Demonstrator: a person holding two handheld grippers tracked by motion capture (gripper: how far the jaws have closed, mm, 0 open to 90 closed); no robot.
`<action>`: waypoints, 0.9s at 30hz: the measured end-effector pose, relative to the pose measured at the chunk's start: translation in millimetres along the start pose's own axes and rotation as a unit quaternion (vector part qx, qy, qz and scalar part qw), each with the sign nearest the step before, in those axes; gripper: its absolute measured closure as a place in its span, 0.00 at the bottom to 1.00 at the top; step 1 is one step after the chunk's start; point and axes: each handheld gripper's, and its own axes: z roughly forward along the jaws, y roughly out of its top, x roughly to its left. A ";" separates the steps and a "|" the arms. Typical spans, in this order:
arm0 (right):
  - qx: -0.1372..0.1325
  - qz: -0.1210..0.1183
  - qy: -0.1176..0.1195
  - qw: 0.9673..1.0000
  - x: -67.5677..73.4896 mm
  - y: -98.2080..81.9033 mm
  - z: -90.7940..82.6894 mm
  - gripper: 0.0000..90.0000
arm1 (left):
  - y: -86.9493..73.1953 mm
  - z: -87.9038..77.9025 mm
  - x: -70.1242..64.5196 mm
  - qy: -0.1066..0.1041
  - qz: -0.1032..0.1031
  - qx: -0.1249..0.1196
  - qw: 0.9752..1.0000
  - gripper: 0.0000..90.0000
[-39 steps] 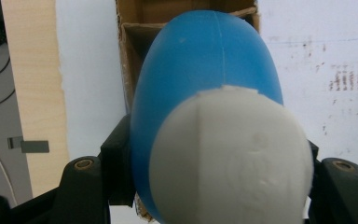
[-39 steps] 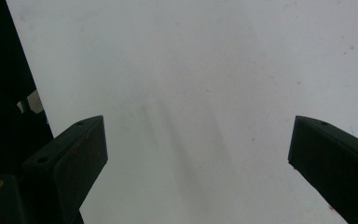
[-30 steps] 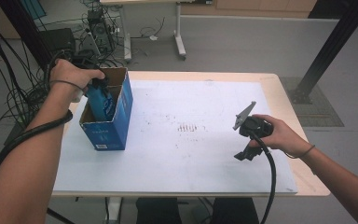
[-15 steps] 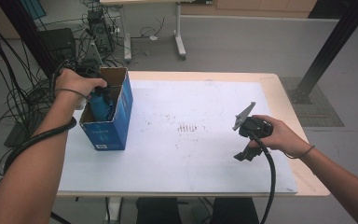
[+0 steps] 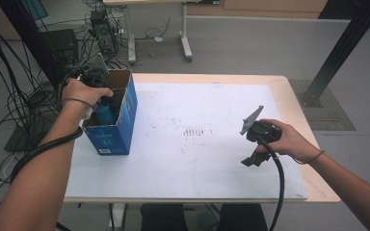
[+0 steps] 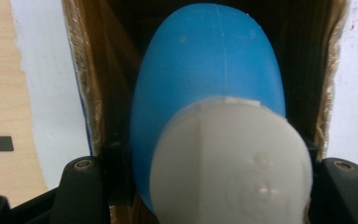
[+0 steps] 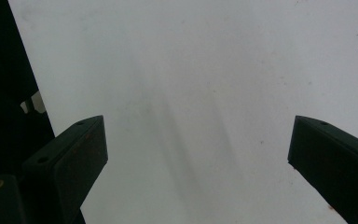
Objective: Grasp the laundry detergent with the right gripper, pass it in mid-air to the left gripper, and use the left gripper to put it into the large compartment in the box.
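A blue bottle [image 6: 205, 70] with a white cap [image 6: 228, 163] sits between the jaws of my left gripper [image 6: 209, 186], which is shut on it. The bottle hangs inside an open blue cardboard box [image 5: 112, 132] at the table's left edge; its blue body [image 5: 105, 113] shows through the box's open top. The person's left hand holds the left gripper [image 5: 101, 98] over the box, jaws pointing down into it. My right gripper [image 5: 251, 160] hovers low over the white sheet at the right, and its jaws [image 7: 198, 158] stand wide open with nothing between them.
A white sheet [image 5: 197, 159] with faint dark marks covers most of the wooden table [image 5: 289, 96]. Cables and equipment [image 5: 38, 53] lie on the floor to the left. A black post [image 5: 337, 48] rises beyond the table's right corner.
The left hand has sunk, taking the bottle deeper into the box. The right hand and its gripper have stayed where they were.
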 end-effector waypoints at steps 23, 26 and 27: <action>-0.002 -0.001 0.002 1.000 2.3 2.0 1.6 0.05 | -6.9 10.1 -2.3 -0.002 -0.004 0.003 1.000 0.42; -0.003 -0.001 0.002 1.000 2.2 1.6 1.7 0.05 | -7.2 10.3 -1.8 -0.004 -0.008 0.002 1.000 0.42; -0.003 -0.001 0.002 1.000 2.2 1.6 1.7 0.05 | -7.2 10.3 -1.8 -0.004 -0.008 0.002 1.000 0.42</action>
